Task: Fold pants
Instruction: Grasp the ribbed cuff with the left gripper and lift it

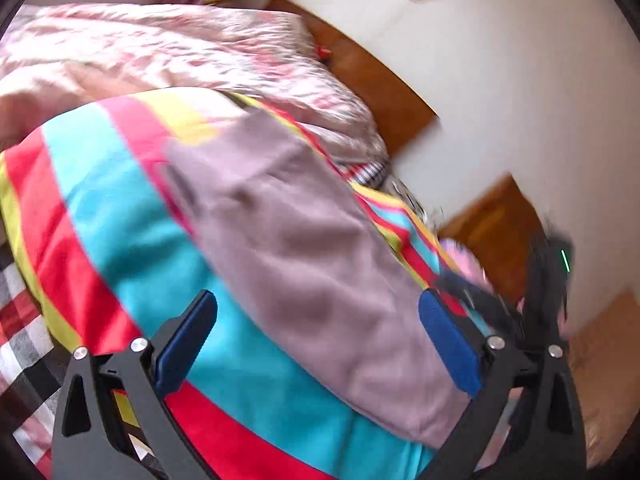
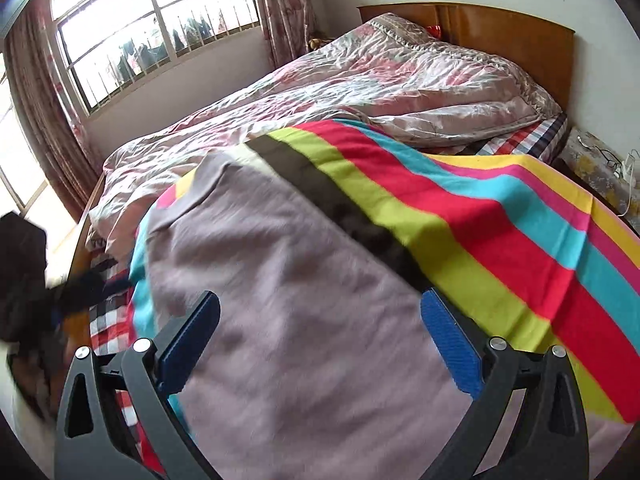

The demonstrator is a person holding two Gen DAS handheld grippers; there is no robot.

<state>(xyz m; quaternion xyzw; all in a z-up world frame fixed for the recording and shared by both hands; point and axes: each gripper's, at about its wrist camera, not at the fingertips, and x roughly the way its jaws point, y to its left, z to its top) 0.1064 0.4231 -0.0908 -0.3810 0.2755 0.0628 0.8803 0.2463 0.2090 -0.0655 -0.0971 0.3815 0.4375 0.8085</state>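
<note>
The mauve-grey pants (image 1: 304, 248) lie flat on a bright striped blanket (image 1: 120, 216) on the bed. In the left wrist view my left gripper (image 1: 318, 340) is open, its blue pads spread above the pants' near end, holding nothing. In the right wrist view the pants (image 2: 280, 280) stretch away from the camera, and my right gripper (image 2: 320, 340) is open over them, empty. The other gripper shows as a dark blur at the right edge of the left wrist view (image 1: 548, 280) and at the left edge of the right wrist view (image 2: 28, 280).
A crumpled pink quilt (image 2: 360, 88) covers the far half of the bed. A wooden headboard (image 2: 500, 32) stands at the back, a window (image 2: 152, 24) on the left, a bedside table (image 2: 600, 164) with cables on the right. Checked sheet (image 1: 24, 344) shows under the blanket.
</note>
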